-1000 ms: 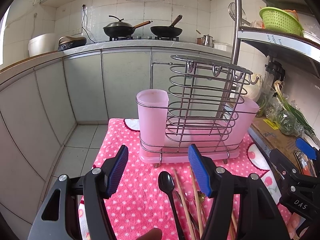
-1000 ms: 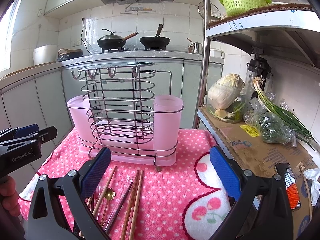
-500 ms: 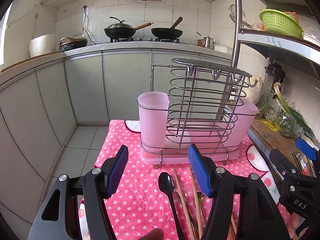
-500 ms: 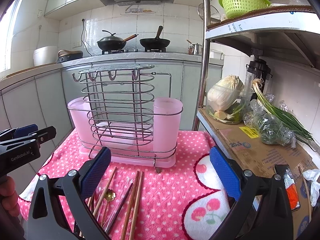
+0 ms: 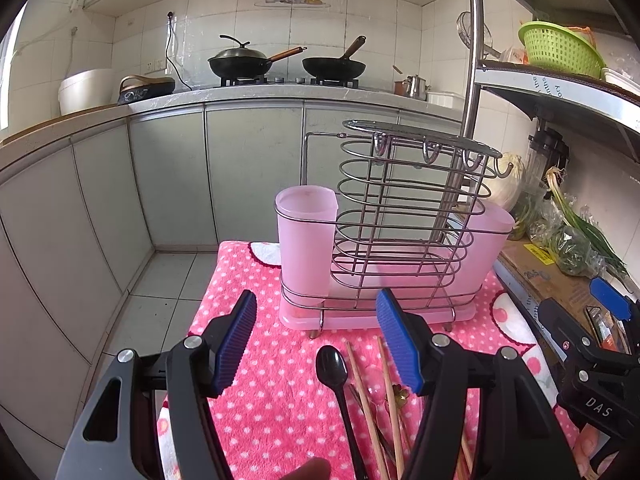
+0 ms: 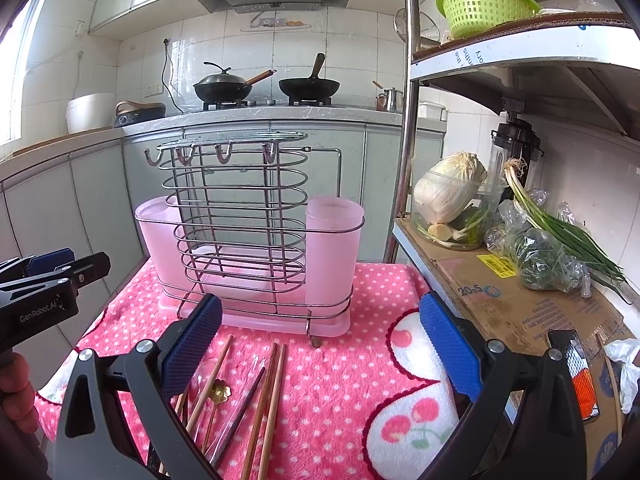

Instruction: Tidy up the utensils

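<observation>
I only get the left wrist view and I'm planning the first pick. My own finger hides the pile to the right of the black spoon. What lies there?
Observer: The right wrist view shows a pair of reddish-brown chopsticks lying side by side on the pink cloth, in front of the utensil rack.
Operator: Is the right gripper free to take them?
Observer: Yes. The right gripper is open, with nothing between its fingers.
</observation>
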Demonstrator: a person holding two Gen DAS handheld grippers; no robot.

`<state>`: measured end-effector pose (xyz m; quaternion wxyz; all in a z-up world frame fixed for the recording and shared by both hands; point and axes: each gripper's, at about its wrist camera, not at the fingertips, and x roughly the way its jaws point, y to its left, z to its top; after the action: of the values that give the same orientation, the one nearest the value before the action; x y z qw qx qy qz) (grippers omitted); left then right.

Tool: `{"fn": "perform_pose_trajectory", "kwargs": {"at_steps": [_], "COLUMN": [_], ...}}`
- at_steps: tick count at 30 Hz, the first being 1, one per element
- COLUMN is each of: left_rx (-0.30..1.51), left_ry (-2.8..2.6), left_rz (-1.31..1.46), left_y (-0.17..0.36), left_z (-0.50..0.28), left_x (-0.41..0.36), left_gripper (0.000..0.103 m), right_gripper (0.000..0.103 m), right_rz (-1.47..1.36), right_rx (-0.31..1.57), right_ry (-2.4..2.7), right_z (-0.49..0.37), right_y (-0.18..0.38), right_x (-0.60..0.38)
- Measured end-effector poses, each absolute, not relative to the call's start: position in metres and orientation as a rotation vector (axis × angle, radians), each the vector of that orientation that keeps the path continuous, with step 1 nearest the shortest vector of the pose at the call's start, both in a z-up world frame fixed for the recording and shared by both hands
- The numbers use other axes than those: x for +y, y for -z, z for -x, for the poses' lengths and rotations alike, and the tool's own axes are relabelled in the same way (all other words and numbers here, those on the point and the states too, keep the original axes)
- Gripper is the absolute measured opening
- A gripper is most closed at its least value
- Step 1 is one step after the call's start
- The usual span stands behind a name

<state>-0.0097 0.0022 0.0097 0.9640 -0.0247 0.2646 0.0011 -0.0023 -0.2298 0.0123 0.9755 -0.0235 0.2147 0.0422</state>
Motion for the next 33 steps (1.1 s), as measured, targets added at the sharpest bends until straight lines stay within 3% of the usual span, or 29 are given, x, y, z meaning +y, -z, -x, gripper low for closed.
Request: {"fn": "perform_pose_trajectory", "kwargs": {"at_steps": [20, 33], "left_rx": [0.542, 0.687], "left_ry": [-0.010, 0.015], "left_rz": [0.052, 0.103], "left_y": [-0.011, 0.014], "left_z": [0.010, -0.011], "left_x": [0.006, 0.037], "left_gripper": [0.062, 0.057], "right_gripper": [0.100, 0.097], "right_rz": [0.047, 0.026], "right_rx": [0.434, 0.591], "right_ry": [-0.080, -0.112], "right_z": [0.001, -0.023], "right_y": [-0.013, 0.000], "right_x": [-0.231, -0.242]}}
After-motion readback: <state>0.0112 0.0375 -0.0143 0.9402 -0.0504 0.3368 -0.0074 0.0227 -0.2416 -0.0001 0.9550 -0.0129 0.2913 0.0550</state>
